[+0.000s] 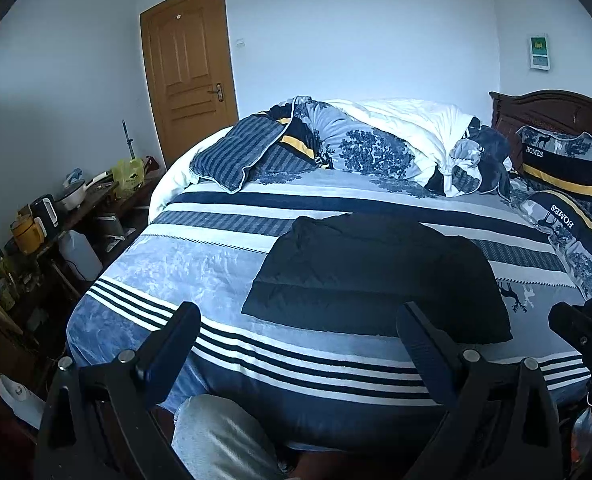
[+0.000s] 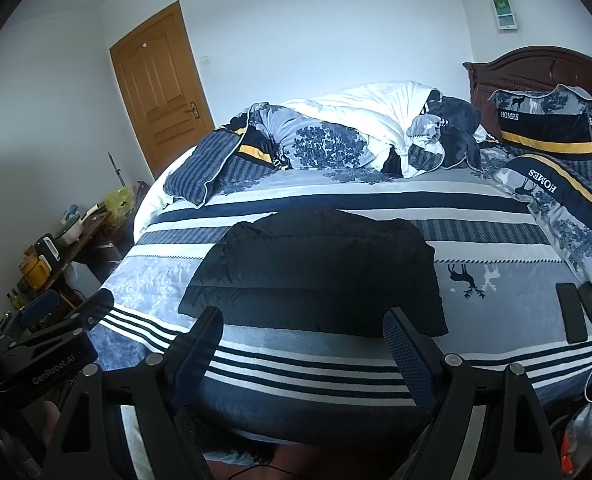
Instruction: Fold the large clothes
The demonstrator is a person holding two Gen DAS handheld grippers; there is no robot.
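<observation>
Both grippers, left gripper [image 1: 298, 338] and right gripper [image 2: 302, 334], hover with jaws spread wide and empty over the striped bed cover [image 1: 200, 276]. Beyond their fingertips, untouched, lies a black quilted jacket [image 2: 316, 268], folded into a flat rectangle mid-cover, its long axis running from the bed's near edge toward the rumpled duvet [image 2: 360, 120].

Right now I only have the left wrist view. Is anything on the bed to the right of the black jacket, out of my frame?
Observer: Yes. Two dark phones lie flat near the right edge of the bed, apart from the black jacket.
Operator: Right gripper state?
Observer: The right gripper is open with nothing between its jaws. It sits short of the jacket's near hem.
</observation>
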